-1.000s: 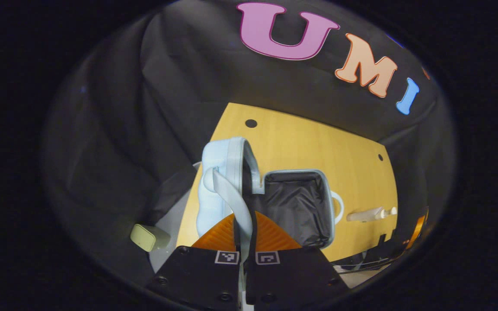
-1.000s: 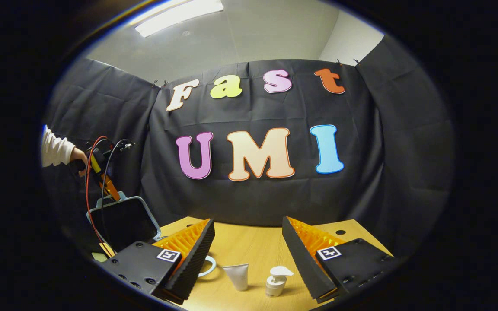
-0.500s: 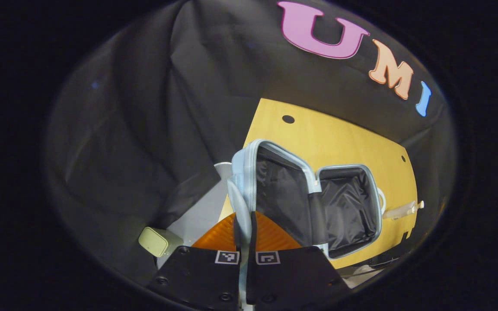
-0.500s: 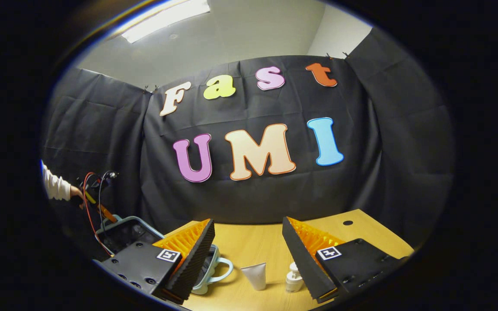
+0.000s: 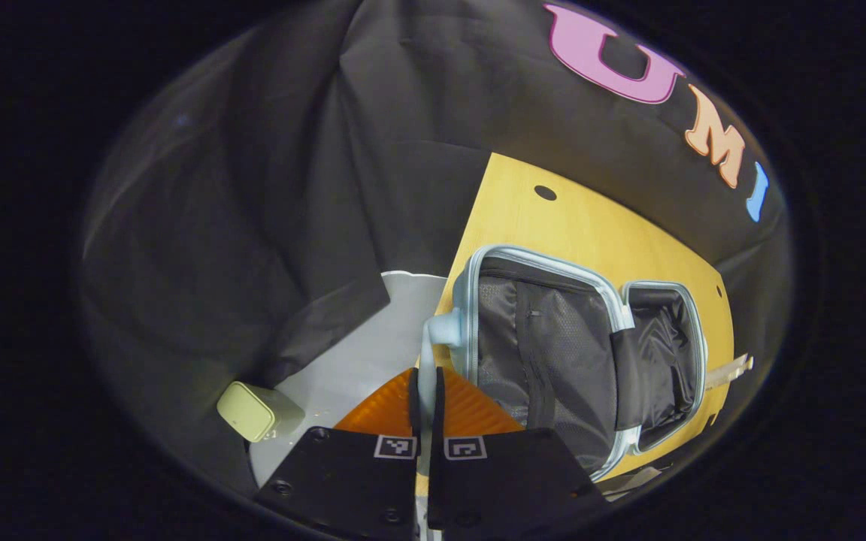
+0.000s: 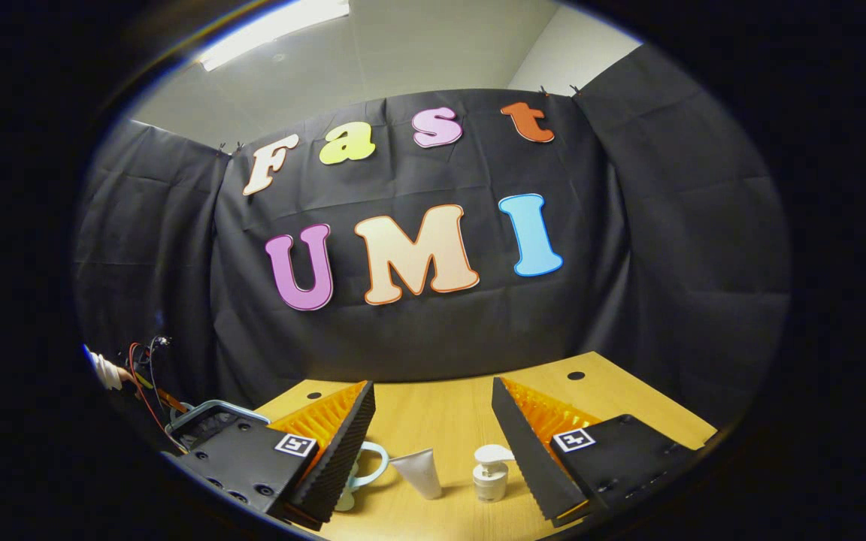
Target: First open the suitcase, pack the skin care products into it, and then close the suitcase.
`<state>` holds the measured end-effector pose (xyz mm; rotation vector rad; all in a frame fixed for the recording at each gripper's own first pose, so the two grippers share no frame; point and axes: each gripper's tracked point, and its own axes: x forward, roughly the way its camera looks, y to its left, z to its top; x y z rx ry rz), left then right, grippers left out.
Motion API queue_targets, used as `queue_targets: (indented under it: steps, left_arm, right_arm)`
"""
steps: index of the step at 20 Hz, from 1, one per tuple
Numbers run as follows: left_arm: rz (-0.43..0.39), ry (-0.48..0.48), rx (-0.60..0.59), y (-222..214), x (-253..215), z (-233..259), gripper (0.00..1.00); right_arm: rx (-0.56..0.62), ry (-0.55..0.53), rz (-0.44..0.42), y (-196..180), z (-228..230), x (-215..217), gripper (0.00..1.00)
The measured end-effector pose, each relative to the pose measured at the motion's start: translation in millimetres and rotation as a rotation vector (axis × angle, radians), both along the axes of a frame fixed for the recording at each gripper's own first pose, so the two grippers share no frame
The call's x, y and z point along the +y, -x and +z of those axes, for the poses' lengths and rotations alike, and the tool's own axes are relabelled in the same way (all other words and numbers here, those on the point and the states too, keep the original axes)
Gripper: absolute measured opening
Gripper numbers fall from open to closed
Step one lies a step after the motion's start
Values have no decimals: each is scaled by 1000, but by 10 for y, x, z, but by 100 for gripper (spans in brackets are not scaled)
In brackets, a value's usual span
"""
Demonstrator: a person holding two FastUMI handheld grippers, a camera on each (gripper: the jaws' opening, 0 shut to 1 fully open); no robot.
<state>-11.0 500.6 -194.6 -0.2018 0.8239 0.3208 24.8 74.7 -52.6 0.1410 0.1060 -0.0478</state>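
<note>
Lying off the table's left edge in the left gripper view, a small pale-green box (image 5: 245, 410) sits on the grey floor, well apart from the work and probably no part of it. Just right of it, the left gripper (image 5: 424, 391) has its fingers pressed together on the thin light-blue strap (image 5: 425, 368) of the suitcase's lid; pinching that strap gives a hold on the lid without touching the lining. The strap runs up to the lid's corner. The suitcase (image 5: 553, 267) lies spread flat on the wooden table (image 5: 546, 225), the lid's mesh-lined half nearer the gripper and the deeper, dark-lined half beyond it, so both halves face up and nothing is inside yet. By that judgement, opening is all but done and packing is next.

In the right gripper view, the same case shows at the far left, with a sleeve (image 6: 106, 372) and wires behind it. The right gripper (image 6: 433, 443) hangs with its fingers spread wide above the table. Between them, further off, lie a white tube (image 6: 419, 473) and, just right of it, an upright white pump bottle (image 6: 490, 472). That wide spread suits a first pick, with the tube nearer the case.
</note>
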Motion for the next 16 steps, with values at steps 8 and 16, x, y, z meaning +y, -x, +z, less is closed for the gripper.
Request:
queue_targets:
  steps: [8,16]
  left_arm:
    - [73,34,-1,61,201,-461,2]
    - [106,-223,-167,80,190,555,96]
  right_arm:
    - [43,22,11,50,-131,-70,98]
    - [78,20,41,7,-335,-224,98]
